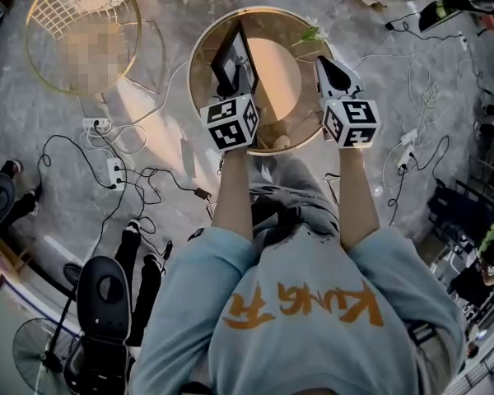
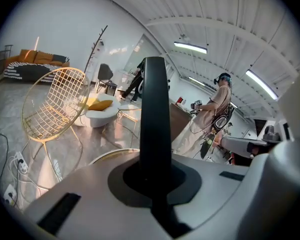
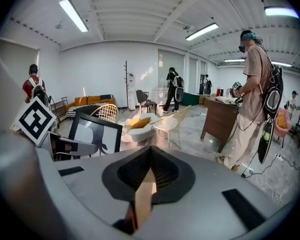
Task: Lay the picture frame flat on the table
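Note:
The black picture frame stands upright, leaning slightly, on the left part of a round gold-rimmed table. My left gripper is shut on the frame's near edge. In the left gripper view that edge rises as a black bar out of the closed jaws of the left gripper. To the right, my right gripper hovers over the table, apart from the frame. Its jaws meet at the tip with nothing in them. The right gripper view shows the frame's white picture at left.
A gold wire chair stands on the floor left of the table. Cables and power strips trail across the grey floor. A green sprig lies at the table's far right. A person stands by a wooden desk.

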Demonstrator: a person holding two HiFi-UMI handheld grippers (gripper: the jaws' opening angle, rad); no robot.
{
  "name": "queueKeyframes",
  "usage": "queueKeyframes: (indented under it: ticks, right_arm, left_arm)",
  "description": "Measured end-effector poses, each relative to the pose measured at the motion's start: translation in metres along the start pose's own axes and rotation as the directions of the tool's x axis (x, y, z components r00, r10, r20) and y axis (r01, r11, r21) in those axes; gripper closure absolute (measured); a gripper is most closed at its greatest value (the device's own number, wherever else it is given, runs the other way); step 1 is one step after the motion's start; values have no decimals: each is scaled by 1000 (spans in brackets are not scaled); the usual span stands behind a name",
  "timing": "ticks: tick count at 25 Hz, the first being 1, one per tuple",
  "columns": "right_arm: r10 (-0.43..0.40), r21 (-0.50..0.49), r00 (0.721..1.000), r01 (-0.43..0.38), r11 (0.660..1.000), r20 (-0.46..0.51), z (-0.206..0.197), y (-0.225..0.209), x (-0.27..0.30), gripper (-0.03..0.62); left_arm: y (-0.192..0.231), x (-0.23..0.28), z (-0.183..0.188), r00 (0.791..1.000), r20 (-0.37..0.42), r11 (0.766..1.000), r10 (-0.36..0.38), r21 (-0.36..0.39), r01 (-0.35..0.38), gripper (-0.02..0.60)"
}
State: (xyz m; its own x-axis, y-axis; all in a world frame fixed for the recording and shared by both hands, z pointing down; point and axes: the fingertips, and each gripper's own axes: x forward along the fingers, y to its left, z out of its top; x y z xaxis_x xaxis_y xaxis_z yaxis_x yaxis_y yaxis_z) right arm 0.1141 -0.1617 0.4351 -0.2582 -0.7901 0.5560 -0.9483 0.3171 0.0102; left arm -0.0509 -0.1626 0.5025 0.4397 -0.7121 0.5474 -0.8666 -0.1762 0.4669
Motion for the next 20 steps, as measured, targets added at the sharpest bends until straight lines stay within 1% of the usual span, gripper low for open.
queueKeyframes:
  ticks: [6, 10, 12, 16, 20]
  right_arm:
    - [53, 9, 996, -52, 999, -73, -29, 13, 24, 595]
    - [99, 25, 989, -97, 995, -114, -55, 21, 38, 595]
    - [106, 32, 986, -103, 994, -126, -67, 24, 45, 595]
    - [112, 43, 983, -107, 993, -146, -83, 22, 59, 595]
    - [127, 56, 979, -119, 991, -162, -105, 18, 71, 595]
  left_arm:
    - [22, 6, -23, 999, -41, 998, 34, -43, -36, 555]
    - [31, 8, -46, 995, -74, 996, 66, -62, -71, 555]
    - [36, 10, -58, 993, -89, 994, 77, -69, -84, 555]
    - [40, 22, -82, 990, -117, 993, 75, -85, -85, 555]
    - [42, 34, -105, 986, -151, 993, 72, -85, -86, 555]
